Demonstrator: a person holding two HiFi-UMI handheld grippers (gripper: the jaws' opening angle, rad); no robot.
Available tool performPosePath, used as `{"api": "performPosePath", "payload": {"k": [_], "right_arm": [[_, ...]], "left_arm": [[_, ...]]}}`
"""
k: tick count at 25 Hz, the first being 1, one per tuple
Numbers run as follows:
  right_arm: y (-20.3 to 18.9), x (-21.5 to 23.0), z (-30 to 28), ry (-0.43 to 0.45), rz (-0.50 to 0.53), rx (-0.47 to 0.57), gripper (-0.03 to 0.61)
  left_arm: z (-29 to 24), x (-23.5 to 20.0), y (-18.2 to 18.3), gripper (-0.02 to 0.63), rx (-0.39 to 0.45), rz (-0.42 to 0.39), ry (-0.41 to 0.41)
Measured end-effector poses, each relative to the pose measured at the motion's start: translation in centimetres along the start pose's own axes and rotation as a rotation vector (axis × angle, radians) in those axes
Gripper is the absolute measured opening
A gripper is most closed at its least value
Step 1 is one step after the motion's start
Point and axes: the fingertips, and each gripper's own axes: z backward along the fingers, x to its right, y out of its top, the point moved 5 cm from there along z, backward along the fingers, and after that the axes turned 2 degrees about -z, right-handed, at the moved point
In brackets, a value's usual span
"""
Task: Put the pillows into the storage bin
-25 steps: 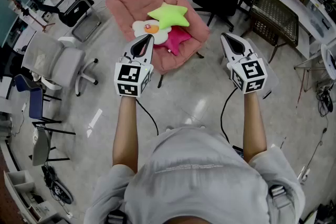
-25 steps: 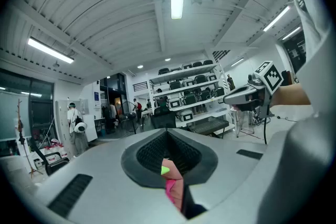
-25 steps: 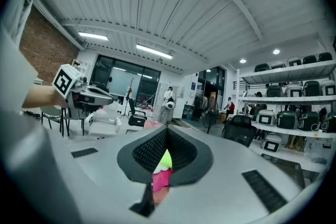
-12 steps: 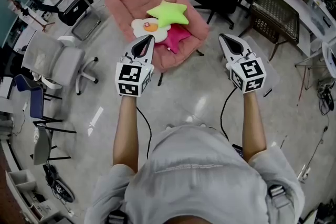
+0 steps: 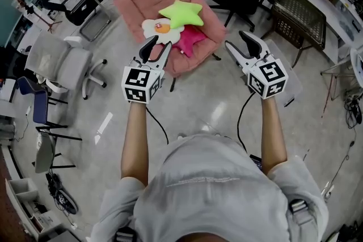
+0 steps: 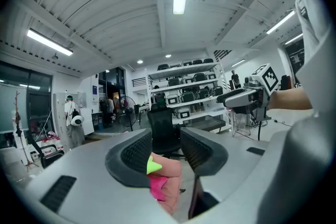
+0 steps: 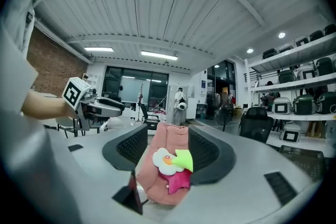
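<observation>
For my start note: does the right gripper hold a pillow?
No, the right gripper has just been opening its fingers with nothing between them, while the pillows lie on the pink chair.

You see only part of the magenta pillow (image 5: pixel 193 41) beneath the green star pillow (image 5: pixel 181 13) and white flower pillow (image 5: pixel 159 31); in the left gripper view a jaw hides most of the star.

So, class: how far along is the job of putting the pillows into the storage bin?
Nothing is done yet: the green star pillow, white flower pillow and magenta pillow all lie on the pink chair. In hand: nothing; the left gripper and right gripper have just opened, both empty. All three remain to move.
</observation>
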Motion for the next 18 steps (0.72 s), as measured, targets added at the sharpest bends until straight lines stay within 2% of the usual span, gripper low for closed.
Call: {"api": "performPosePath", "payload": {"k": [2, 4, 13, 18], "right_arm": [[-0.1, 0.3, 0.0, 0.029, -0.009, 0.002, 0.274], [-0.2, 0.8, 0.1, 0.052, -0.007, -0.004, 0.273], [-2.3, 4.9, 2.0, 0.092, -0.033, -0.004, 0.276], [-3.4, 7.2, 1.8, 0.117, -0.049, -0.032, 0.254]], "left_arm": [[-0.3, 0.5, 0.1, 0.207, -0.006, 0.000, 0.000], [-0.7, 1.0, 0.2, 0.225, -0.013, 0.003, 0.007], [-2.3, 4.5, -0.7, 0.226, -0.082, 0.036, 0.069], [-3.7, 5.4, -1.2, 0.227, -0.117, 0.042, 0.082]]}}
